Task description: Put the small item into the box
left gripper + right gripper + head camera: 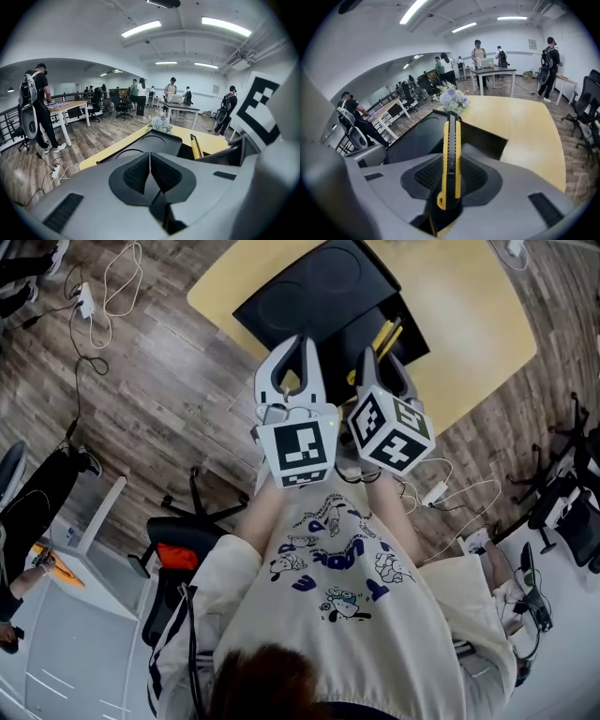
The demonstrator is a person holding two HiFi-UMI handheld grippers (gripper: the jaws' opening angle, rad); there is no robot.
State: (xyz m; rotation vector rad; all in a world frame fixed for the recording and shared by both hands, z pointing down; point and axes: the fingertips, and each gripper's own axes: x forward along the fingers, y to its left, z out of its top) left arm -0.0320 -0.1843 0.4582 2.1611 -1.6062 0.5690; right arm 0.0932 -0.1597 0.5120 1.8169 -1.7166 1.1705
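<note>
Utility knife (451, 154), yellow and black, was pinched between the pads of the right gripper (382, 354). It was gripped on its flat sides near the butt end, so most of the body was left sticking out far past the jaws. It was held in the air with its long axis pointed away from the person, over the near edge of the black box (370, 320) on the yellow table (469, 324). It was not yet in the box, and no contact with it could be made out.

Box was seen open: lid (314, 292) laid out flat to the far left, two round recesses on it, cavity exposed on the right. Reason for the grip, as judged: a rear pinch lets the nose be lowered into the cavity first without the jaws fouling the box wall.

Left gripper (302, 348) was held just left of the right one, above the near edge of the lid. Its jaws were pressed together with nothing between them. It was judged as parked and not needed for this step, possibly placed near to steady the box.

Flowers (452, 99) were seen at the far edge of the table, past the box and well apart from the knife. Other people and desks were seen far off in the room, not involved.

Step judged: carry nearly done, lowering and release not yet done. Risk judged: long overhang on a short grip, so the knife could pivot in the pads if its nose is touched on the wall.
</note>
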